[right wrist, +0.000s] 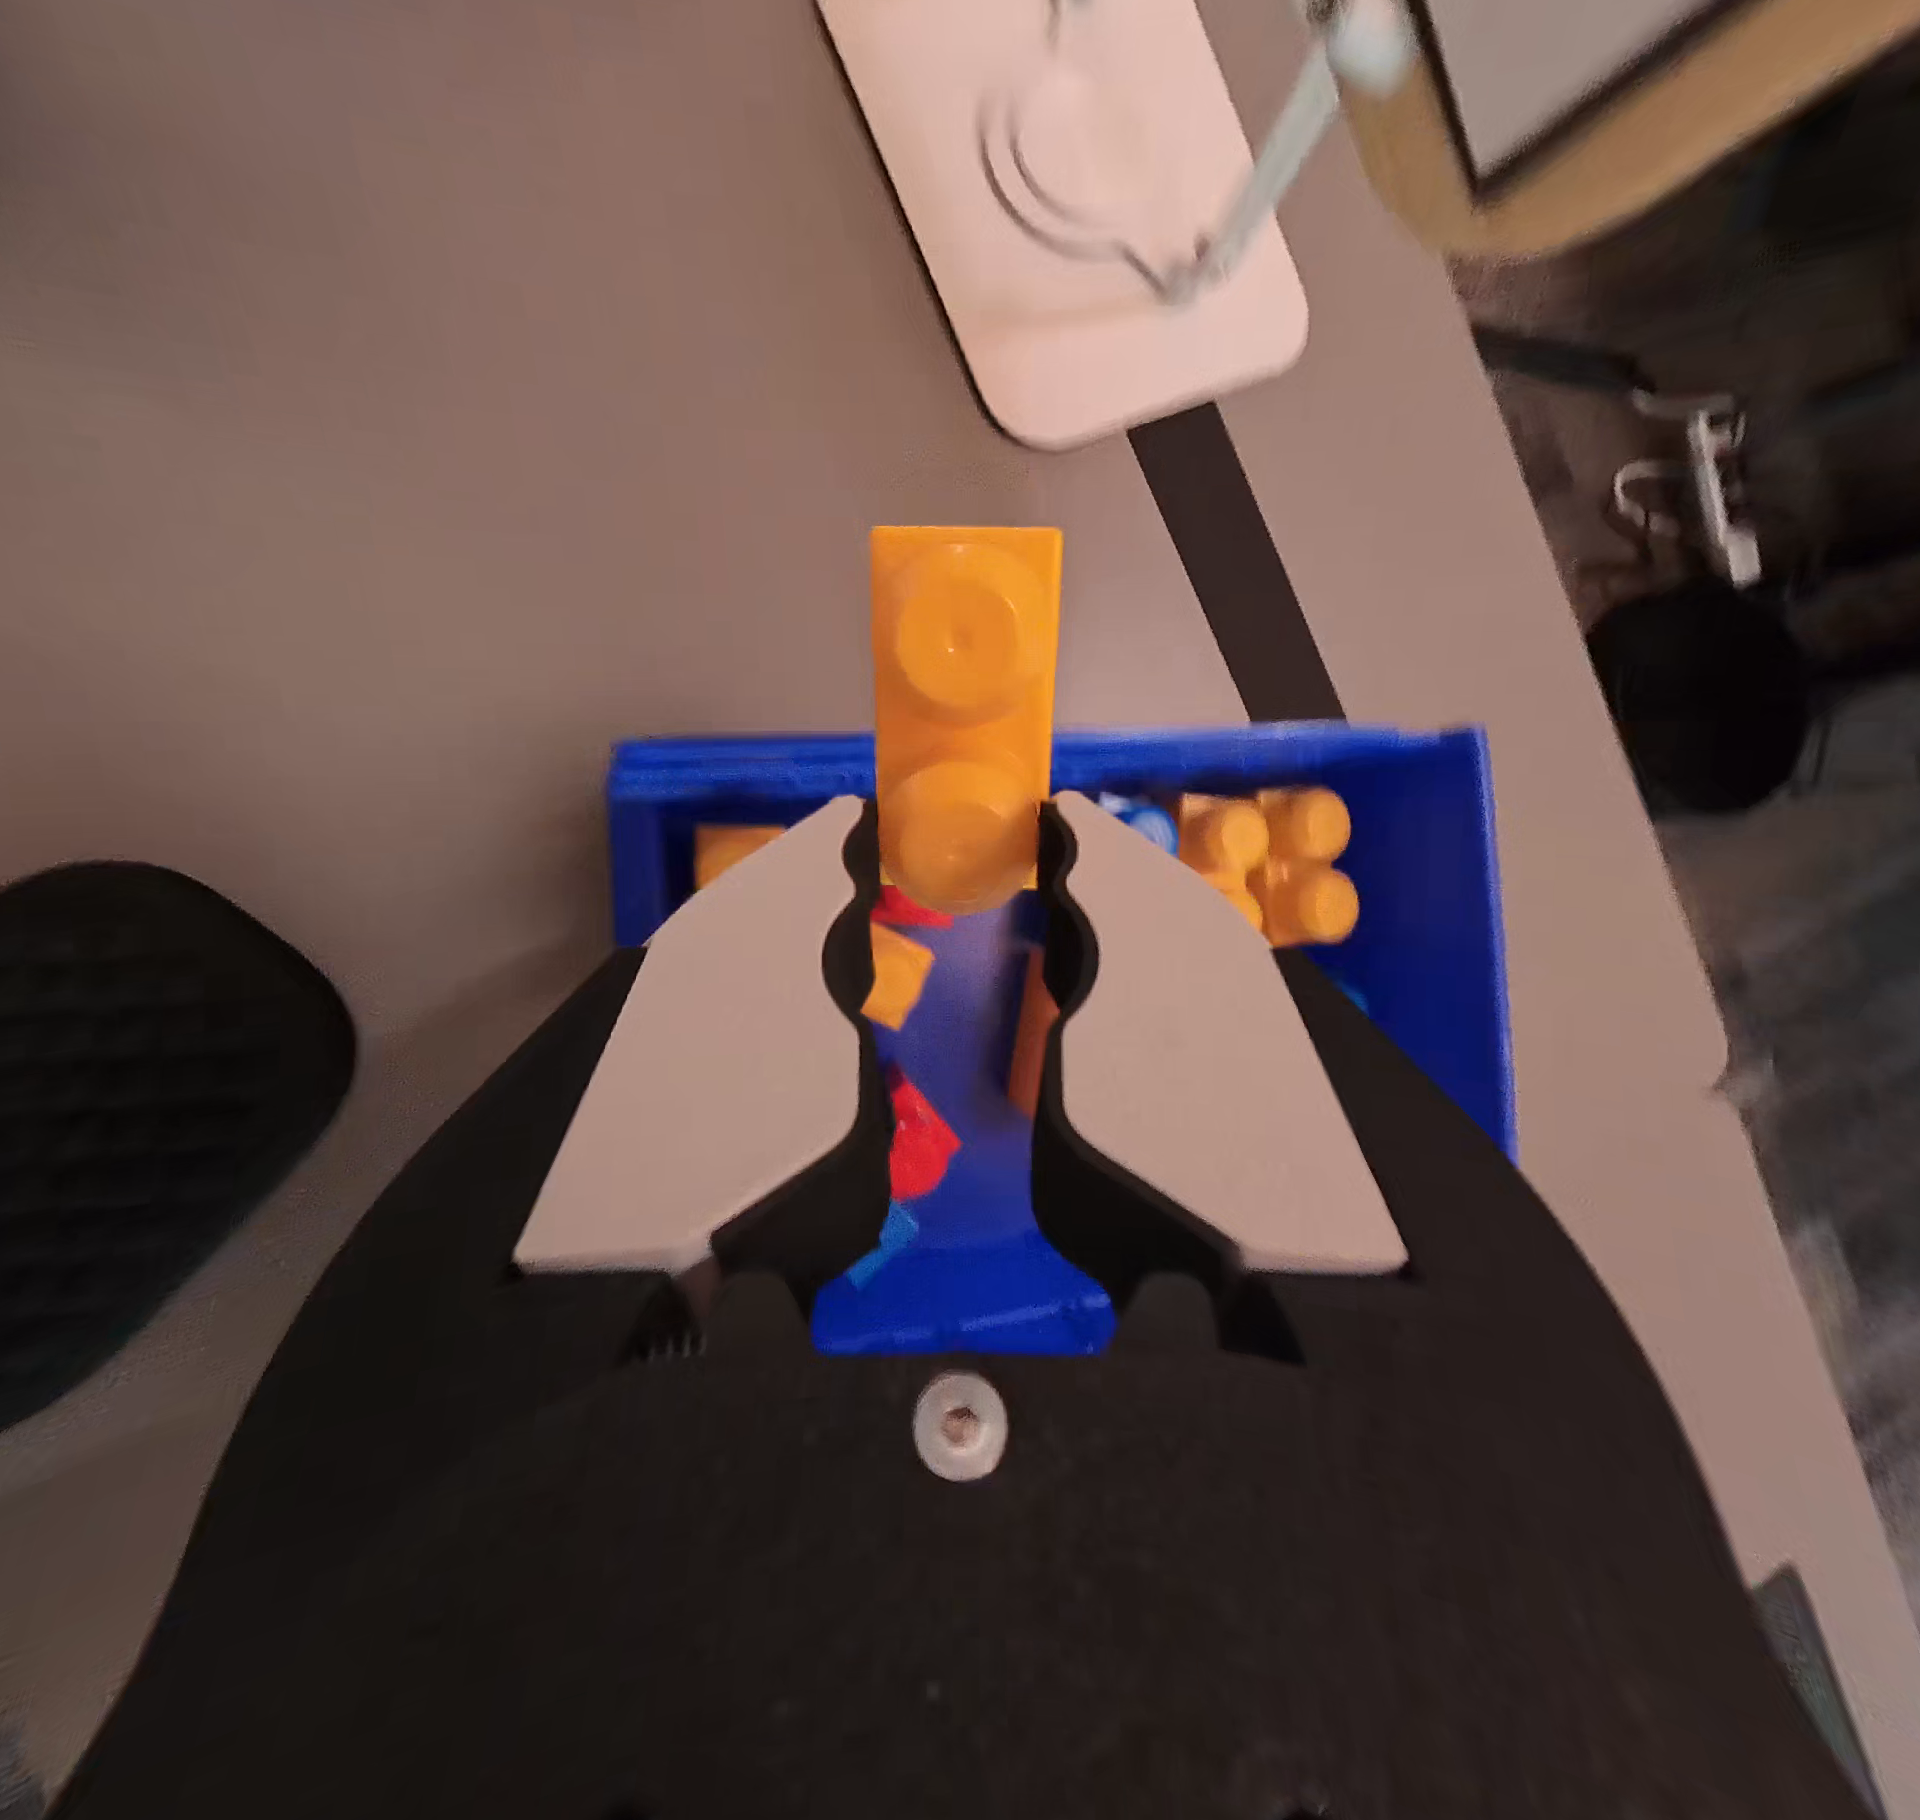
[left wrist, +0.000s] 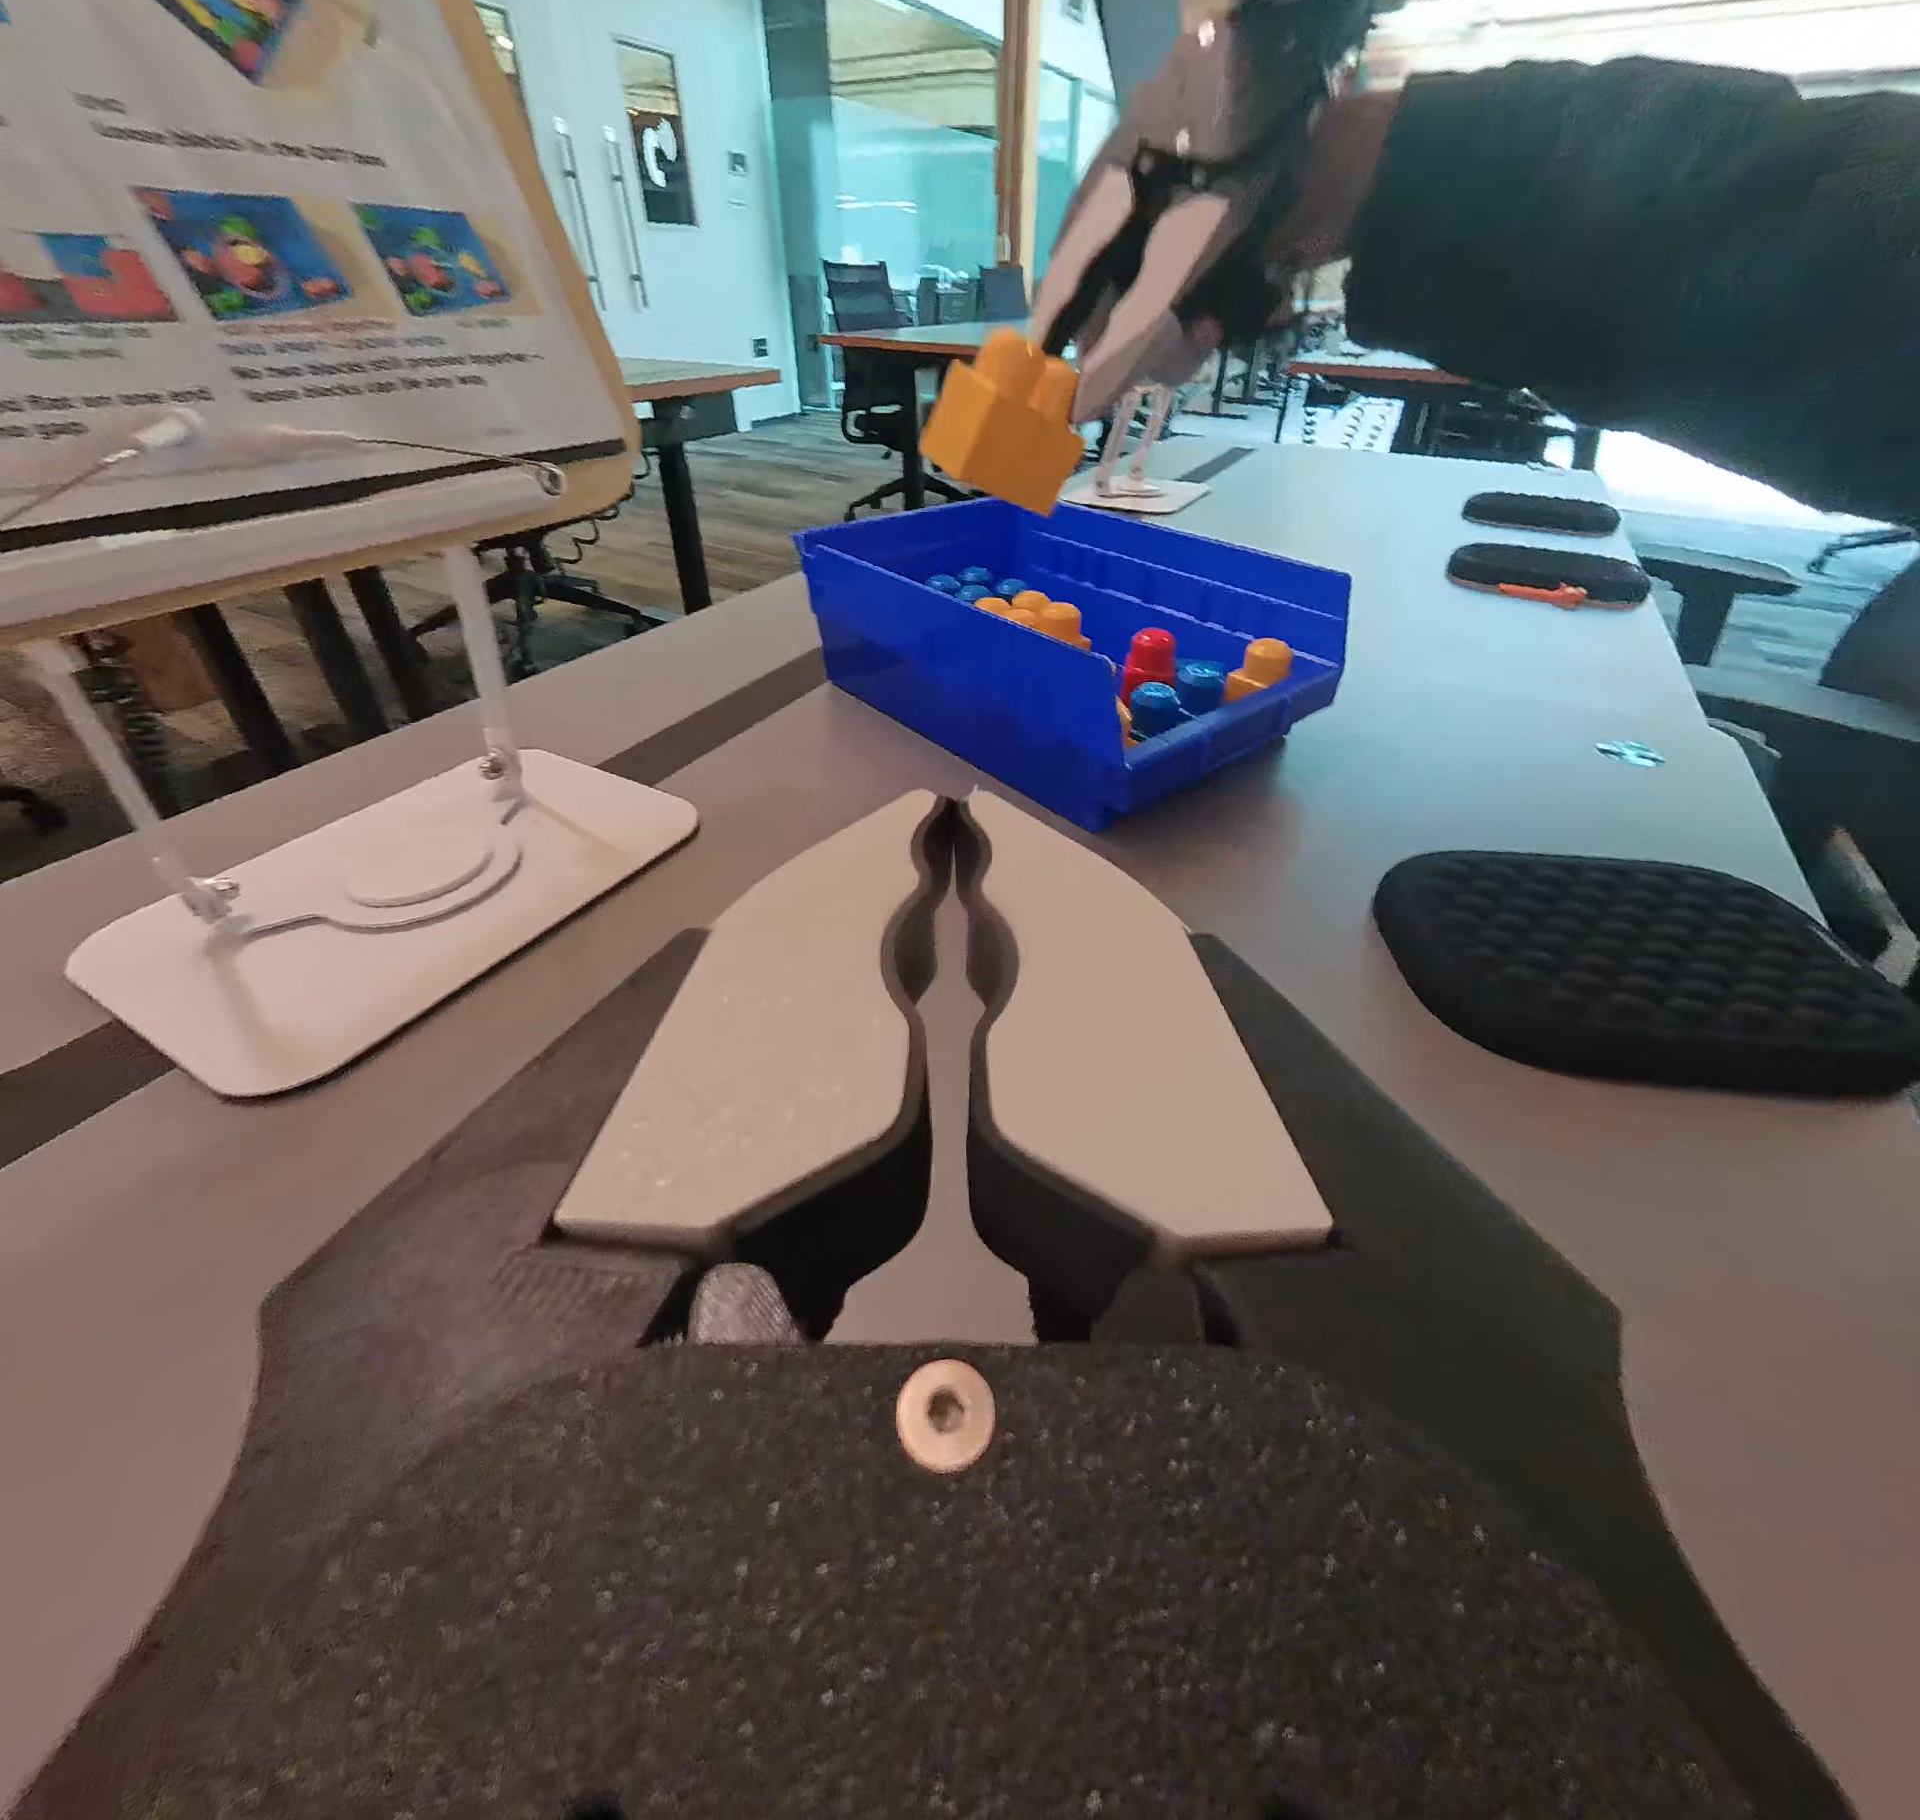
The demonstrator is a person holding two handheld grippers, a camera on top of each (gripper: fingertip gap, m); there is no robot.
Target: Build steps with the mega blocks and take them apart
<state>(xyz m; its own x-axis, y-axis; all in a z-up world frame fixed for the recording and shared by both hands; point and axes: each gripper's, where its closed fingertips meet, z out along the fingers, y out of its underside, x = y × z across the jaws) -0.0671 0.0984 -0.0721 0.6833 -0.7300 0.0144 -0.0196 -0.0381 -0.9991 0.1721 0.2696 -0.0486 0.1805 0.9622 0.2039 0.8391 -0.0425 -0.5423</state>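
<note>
The left gripper (left wrist: 954, 814) sits low over the grey surface (left wrist: 1403, 783) with its two fingers pressed together at the tips, clenched on nothing. To its left, just beside it, stands the white base plate (left wrist: 384, 918) of a document stand, whose thin legs carry a tilted instruction sheet (left wrist: 260, 212). To its right lies a black textured pad (left wrist: 1642, 970) on the surface. Beyond the fingertips rests the blue bin (left wrist: 997, 721), open at the top, with its low-cut front end toward the right. Inside the bin lie loose blocks (left wrist: 1153, 669): blue, orange and red pieces, some with studs upward. Above the far left corner of the bin, clear of its rim, hangs the orange block (left wrist: 1003, 425), tilted, with two studs on top. The right gripper (left wrist: 1070, 357) grasps this block from above, held by a person's hand in a dark sleeve (left wrist: 1621, 284). In the right wrist view, the right gripper (right wrist: 954, 840) clamps the orange block (right wrist: 966, 690) at its near stud, and the rest of the block projects forward past the fingertips. Below it lies the blue bin (right wrist: 1455, 939), with an orange four-stud block (right wrist: 1273, 861) near its right wall. Farther off on the surface lie two more dark pads (left wrist: 1548, 575).
</note>
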